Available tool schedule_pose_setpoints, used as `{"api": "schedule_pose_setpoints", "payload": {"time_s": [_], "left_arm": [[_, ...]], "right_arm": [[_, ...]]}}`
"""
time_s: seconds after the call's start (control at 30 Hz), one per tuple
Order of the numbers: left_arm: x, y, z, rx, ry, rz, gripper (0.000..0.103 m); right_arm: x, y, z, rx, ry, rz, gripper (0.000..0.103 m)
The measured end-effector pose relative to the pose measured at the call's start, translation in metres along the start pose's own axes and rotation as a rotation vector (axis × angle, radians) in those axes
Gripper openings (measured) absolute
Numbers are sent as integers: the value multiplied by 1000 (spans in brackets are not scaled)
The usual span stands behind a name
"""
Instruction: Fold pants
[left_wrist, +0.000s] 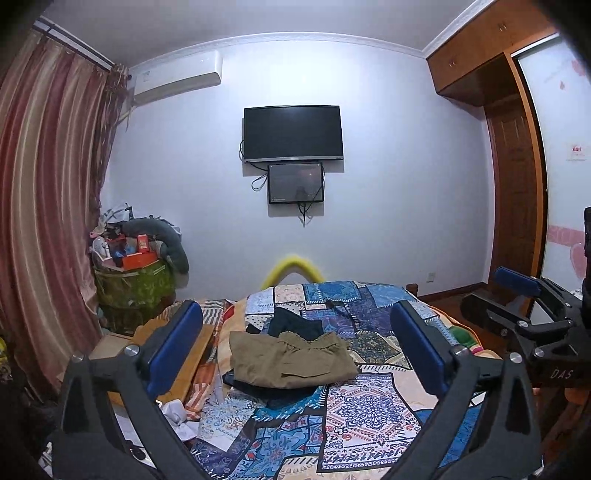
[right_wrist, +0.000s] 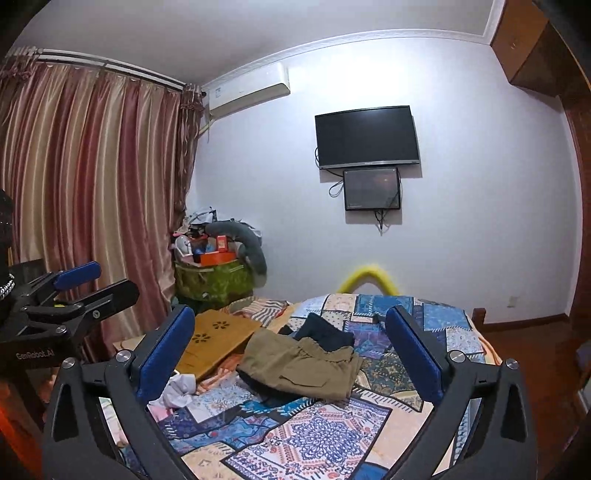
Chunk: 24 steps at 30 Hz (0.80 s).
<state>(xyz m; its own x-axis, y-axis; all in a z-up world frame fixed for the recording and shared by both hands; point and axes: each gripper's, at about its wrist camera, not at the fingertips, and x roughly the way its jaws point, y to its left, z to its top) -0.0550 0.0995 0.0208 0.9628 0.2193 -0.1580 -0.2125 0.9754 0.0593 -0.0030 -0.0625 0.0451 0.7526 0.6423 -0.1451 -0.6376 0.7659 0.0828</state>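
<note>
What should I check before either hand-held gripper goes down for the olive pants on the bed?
1. Left hand-held gripper open and holding nothing: ok.
2. Right hand-held gripper open and holding nothing: ok.
3. Olive pants in view of both cameras, nothing lying on top: ok.
4. Pants lying flat for folding: not ok, they are bunched, the waistband crumpled.
5. Pants lying alone: not ok, dark clothes lie behind them and show under their near edge.
6. Free space on the patchwork bedspread in front of the pants: ok.
</note>
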Motion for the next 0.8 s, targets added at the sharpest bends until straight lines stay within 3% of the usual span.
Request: {"api": "schedule_pose_setpoints", "payload": {"time_s": [0.8], "left_arm": [[18,3,-10,-20,47,-15,103]], "right_arm": [[0,-5,-9,20,55,-17,102]]}}
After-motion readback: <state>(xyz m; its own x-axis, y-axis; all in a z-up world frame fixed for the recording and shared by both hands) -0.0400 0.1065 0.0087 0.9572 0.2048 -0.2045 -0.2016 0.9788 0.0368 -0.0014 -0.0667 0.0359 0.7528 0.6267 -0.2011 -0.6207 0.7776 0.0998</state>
